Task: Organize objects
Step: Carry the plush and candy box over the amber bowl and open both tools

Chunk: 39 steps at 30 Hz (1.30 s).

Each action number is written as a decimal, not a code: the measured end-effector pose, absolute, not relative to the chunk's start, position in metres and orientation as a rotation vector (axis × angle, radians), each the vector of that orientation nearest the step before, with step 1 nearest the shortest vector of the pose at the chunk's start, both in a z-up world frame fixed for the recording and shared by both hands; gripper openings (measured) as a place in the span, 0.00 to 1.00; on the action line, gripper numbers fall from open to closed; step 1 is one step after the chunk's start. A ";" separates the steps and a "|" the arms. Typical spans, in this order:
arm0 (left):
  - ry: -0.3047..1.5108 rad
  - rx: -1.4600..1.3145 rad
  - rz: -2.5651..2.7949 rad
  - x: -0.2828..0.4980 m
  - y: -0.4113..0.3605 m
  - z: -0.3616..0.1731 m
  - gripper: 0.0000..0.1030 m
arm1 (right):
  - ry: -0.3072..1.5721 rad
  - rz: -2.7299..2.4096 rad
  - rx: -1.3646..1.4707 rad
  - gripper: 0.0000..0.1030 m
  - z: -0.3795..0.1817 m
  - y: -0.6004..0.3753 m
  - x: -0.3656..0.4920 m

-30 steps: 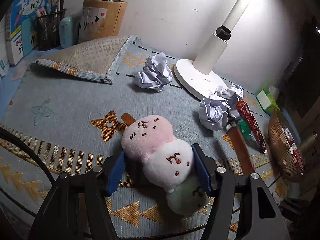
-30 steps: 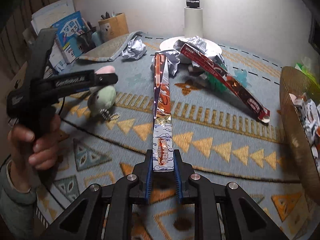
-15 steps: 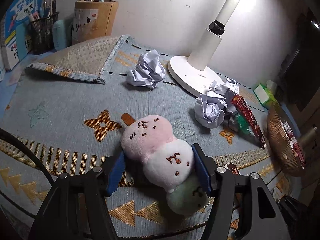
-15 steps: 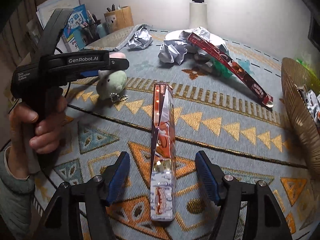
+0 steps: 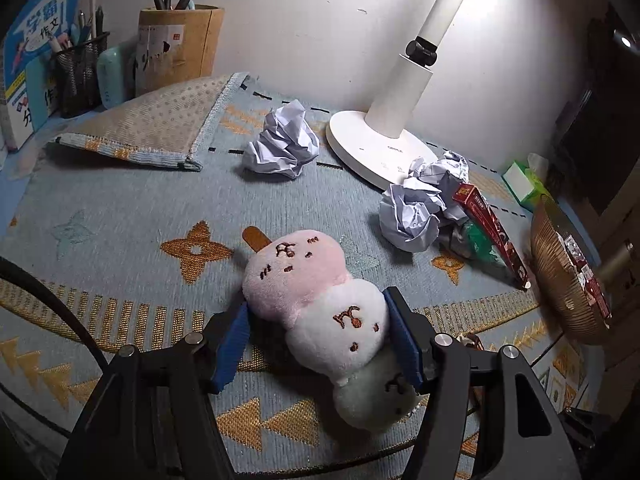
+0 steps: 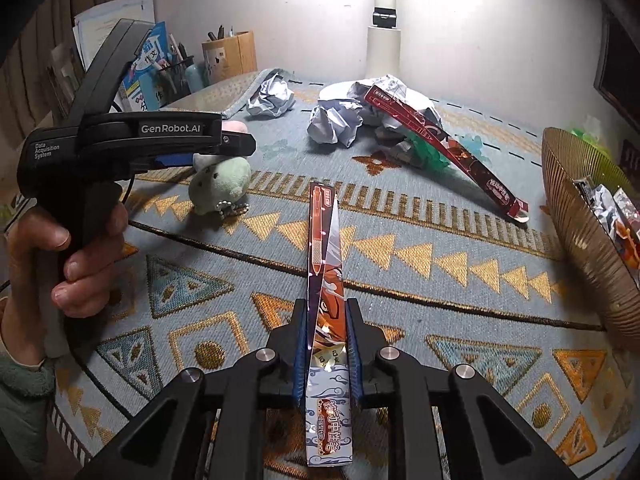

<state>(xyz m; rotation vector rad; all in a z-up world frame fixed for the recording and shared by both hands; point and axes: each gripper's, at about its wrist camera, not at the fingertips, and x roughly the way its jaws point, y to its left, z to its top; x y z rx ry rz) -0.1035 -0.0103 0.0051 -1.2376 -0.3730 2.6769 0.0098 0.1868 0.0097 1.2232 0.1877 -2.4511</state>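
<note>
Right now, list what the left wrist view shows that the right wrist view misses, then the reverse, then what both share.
Only the left wrist view: the plush skewer's pink and white faces between the left claw's blue pads, and the green tissue box.

Only the right wrist view: the orange pen box clamped in the right claw, and the hand holding the left tool.

Both: lamp base, crumpled paper, red box, gold basket.

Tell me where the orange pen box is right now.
The orange pen box sits clamped between the right tool fingers, low in the right wrist view, pointing toward the desk lamp.
</note>
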 end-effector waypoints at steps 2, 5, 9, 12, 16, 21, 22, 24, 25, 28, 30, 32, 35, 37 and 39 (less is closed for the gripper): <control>-0.327 -1.215 2.682 -0.100 -0.005 0.008 0.60 | 0.090 -2.386 1.237 0.16 0.011 0.196 0.022; -0.256 -1.176 2.676 -0.095 0.006 0.013 0.60 | -0.120 -2.303 1.240 0.16 0.013 0.221 0.040; -0.311 -1.155 2.612 -0.083 0.018 0.021 0.60 | -0.321 -2.296 1.258 0.16 0.017 0.268 0.055; -0.325 -1.094 2.581 -0.071 0.036 0.042 0.60 | -0.373 -2.373 1.218 0.16 0.039 0.306 0.065; -0.290 -0.989 2.533 -0.062 0.076 0.082 0.60 | -0.357 -2.557 1.121 0.16 0.083 0.353 0.070; -0.204 -0.888 2.450 -0.069 0.147 0.125 0.60 | -0.328 -2.810 0.948 0.16 0.139 0.407 0.062; -0.194 -0.882 2.421 -0.072 0.162 0.131 0.60 | -0.311 -2.866 0.915 0.16 0.148 0.416 0.058; -0.202 -0.888 2.358 -0.081 0.190 0.138 0.60 | -0.281 -2.964 0.857 0.16 0.163 0.430 0.046; -0.204 -0.888 2.332 -0.085 0.204 0.141 0.60 | -0.264 -3.000 0.833 0.16 0.168 0.437 0.038; -0.118 -0.840 2.321 -0.090 0.243 0.145 0.60 | -0.236 -3.126 0.811 0.16 0.173 0.455 0.011; -0.059 -0.804 2.325 -0.091 0.265 0.145 0.62 | -0.229 -3.154 0.834 0.16 0.169 0.467 -0.005; -0.067 -0.778 2.321 -0.098 0.279 0.144 0.69 | -0.243 -3.149 0.893 0.16 0.159 0.476 -0.022; -0.104 -0.850 2.262 -0.117 0.294 0.131 0.97 | -0.208 -3.173 1.031 0.28 0.138 0.485 -0.042; -0.136 -0.915 2.249 -0.126 0.294 0.119 0.97 | -0.227 -3.147 1.135 0.53 0.125 0.490 -0.048; -0.151 -0.944 2.237 -0.127 0.286 0.111 0.97 | -0.284 -3.129 1.116 0.55 0.119 0.496 -0.041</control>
